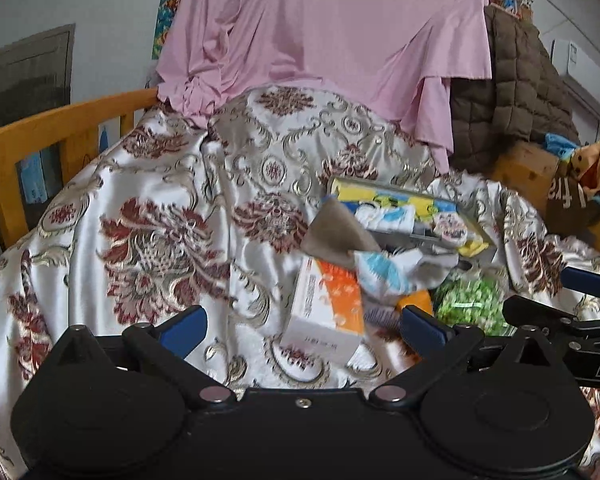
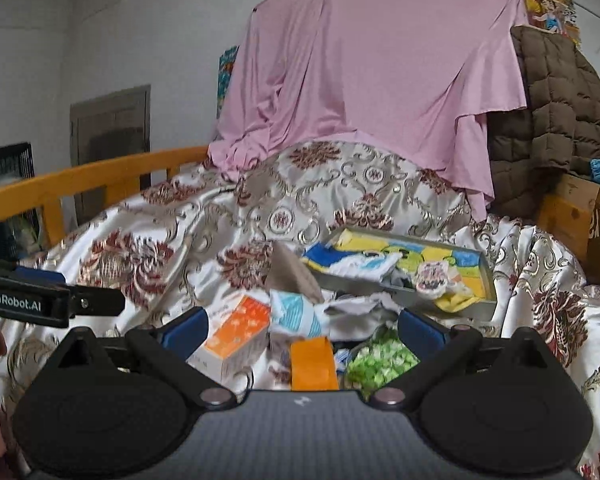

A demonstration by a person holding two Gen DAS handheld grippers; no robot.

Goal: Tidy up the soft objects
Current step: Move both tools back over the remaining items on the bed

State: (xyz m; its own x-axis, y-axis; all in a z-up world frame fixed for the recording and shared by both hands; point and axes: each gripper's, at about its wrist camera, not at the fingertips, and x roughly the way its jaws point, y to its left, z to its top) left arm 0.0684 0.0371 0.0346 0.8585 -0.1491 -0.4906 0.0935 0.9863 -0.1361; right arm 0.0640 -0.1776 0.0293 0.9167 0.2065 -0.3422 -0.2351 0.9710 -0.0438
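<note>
A grey tray (image 1: 478,236) (image 2: 486,304) on the patterned bedspread holds yellow and blue folded cloths (image 2: 432,252). In front of it lies a loose heap: a white and blue sock (image 1: 384,272) (image 2: 296,316), a taupe cloth (image 1: 336,232) (image 2: 292,276), a green and white soft bundle (image 1: 472,300) (image 2: 380,360), an orange item (image 2: 314,364) and an orange and white box (image 1: 328,312) (image 2: 236,332). My left gripper (image 1: 300,326) is open and empty, just before the box. My right gripper (image 2: 302,330) is open and empty over the heap; it also shows at the left wrist view's right edge (image 1: 560,304).
A floral satin bedspread (image 1: 160,220) (image 2: 160,248) covers the bed. An orange wooden rail (image 1: 60,128) (image 2: 80,184) runs on the left. A pink sheet (image 1: 332,32) (image 2: 380,72) and a brown quilt (image 1: 512,92) (image 2: 560,112) hang behind. Cardboard boxes (image 1: 528,168) stand at the right.
</note>
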